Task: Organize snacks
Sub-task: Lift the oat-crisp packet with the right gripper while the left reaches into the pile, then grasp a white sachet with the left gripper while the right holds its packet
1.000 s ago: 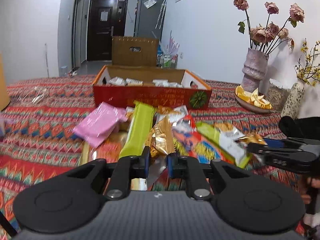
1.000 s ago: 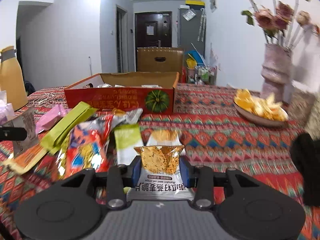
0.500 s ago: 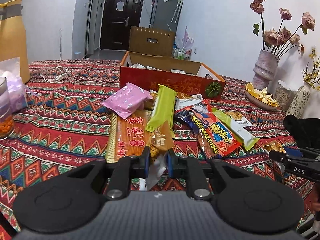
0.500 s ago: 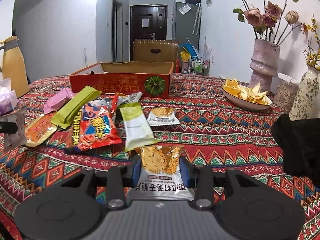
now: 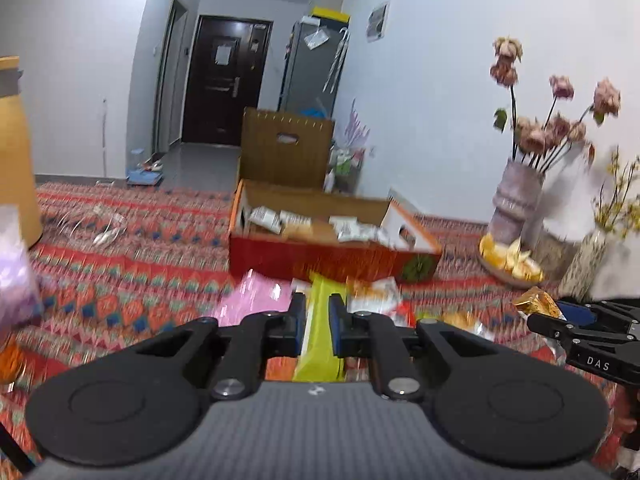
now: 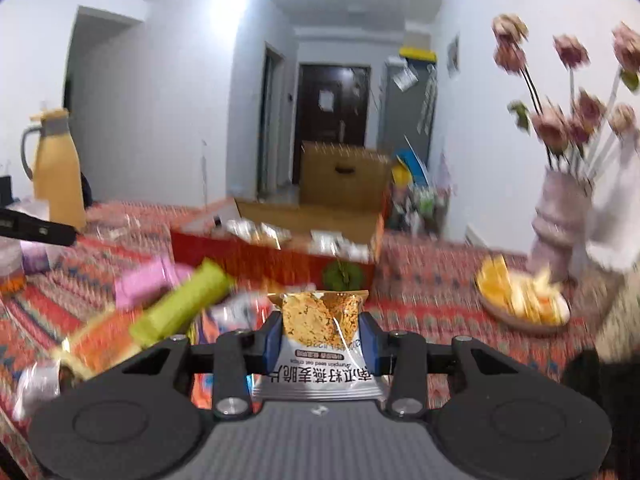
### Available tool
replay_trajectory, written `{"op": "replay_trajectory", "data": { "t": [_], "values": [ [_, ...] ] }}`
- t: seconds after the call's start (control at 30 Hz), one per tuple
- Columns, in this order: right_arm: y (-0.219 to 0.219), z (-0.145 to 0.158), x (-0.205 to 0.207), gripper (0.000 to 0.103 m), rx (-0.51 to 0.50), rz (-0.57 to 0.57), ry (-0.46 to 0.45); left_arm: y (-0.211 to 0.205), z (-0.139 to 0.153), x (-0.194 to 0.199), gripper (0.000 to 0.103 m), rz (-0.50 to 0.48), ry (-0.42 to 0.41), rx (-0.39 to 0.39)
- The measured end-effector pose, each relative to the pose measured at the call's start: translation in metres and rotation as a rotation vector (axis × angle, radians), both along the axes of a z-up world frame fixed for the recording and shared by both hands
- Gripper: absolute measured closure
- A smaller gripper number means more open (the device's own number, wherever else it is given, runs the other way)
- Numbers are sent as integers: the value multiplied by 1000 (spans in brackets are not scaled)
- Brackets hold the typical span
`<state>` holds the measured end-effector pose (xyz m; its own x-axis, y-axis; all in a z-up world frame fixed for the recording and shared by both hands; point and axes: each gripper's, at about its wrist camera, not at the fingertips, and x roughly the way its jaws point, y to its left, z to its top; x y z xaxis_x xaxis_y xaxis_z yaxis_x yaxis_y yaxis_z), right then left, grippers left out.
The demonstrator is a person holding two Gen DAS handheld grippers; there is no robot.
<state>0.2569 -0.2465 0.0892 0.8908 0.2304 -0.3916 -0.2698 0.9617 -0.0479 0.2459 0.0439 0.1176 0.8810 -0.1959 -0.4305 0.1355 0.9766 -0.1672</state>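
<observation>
Gold-and-white foil of an oat crisp packet was clamped between the pads of the right gripper, held above the patterned cloth; only its gold end was shown in the left view; the left gripper was seen with jaws nearly together, a lime-green wrapper visible in the gap, pinched or not could not be told; the red box was seen beyond, small packets inside.

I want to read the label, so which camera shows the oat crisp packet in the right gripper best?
The right wrist view: the oat crisp packet fills the centre, clamped in the right gripper, its print upside down. The left wrist view shows only its gold end at the right edge.
</observation>
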Motion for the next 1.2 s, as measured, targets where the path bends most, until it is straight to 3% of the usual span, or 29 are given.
{"op": "replay_trajectory", "data": {
  "t": [0.13, 0.17, 0.2, 0.23, 0.27, 0.3, 0.43, 0.53, 0.6, 0.63, 0.67, 0.8, 0.87, 1.0, 1.1, 1.17, 1.2],
  "values": [
    [9, 20, 27, 64, -23, 22, -56, 2, 11, 27, 93, 16, -30, 15],
    [11, 23, 31, 64, -23, 23, -65, 5, 9, 30, 87, 4, -20, 20],
    [12, 25, 35, 64, -15, 26, -73, 7, 5, 31, 79, -12, 7, 33],
    [12, 25, 37, 64, -4, 28, -75, 10, -1, 29, 51, -17, 37, 43],
    [12, 24, 38, 64, 8, 33, -74, 14, -11, 22, 34, -12, 69, 47],
    [12, 21, 38, 64, 17, 38, -67, 17, -22, 12, 32, -21, 94, 53],
    [11, 1, 39, 64, 24, 49, -15, 16, -78, -25, 32, -66, 275, 103],
    [13, -13, 43, 64, 27, 35, 31, 13, -103, -39, 35, -57, 345, 100],
    [14, -17, 44, 64, 43, 30, 43, 10, -105, -45, 47, -46, 315, 114],
    [14, -18, 44, 64, 47, 29, 43, 8, -104, -46, 67, -49, 311, 126],
    [14, -19, 43, 64, 49, 28, 43, 9, -103, -48, 72, -52, 304, 128],
    [11, -21, 38, 64, 40, 23, 46, 11, -94, -49, 71, -55, 312, 124],
    [7, -21, 36, 64, 42, 10, 47, 20, -89, -51, 51, -38, 335, 95],
    [-4, -21, 33, 64, 60, -17, 51, 21, -84, -68, 42, -121, 311, 114],
    [-8, -24, 30, 64, 68, -20, 58, 11, -96, -70, 45, -109, 367, 144],
    [-9, -26, 28, 64, 69, -19, 63, 7, -100, -74, 62, -80, 339, 177],
    [-9, -27, 27, 64, 69, -17, 66, 6, -100, -74, 62, -81, 337, 178]
  ]
}}
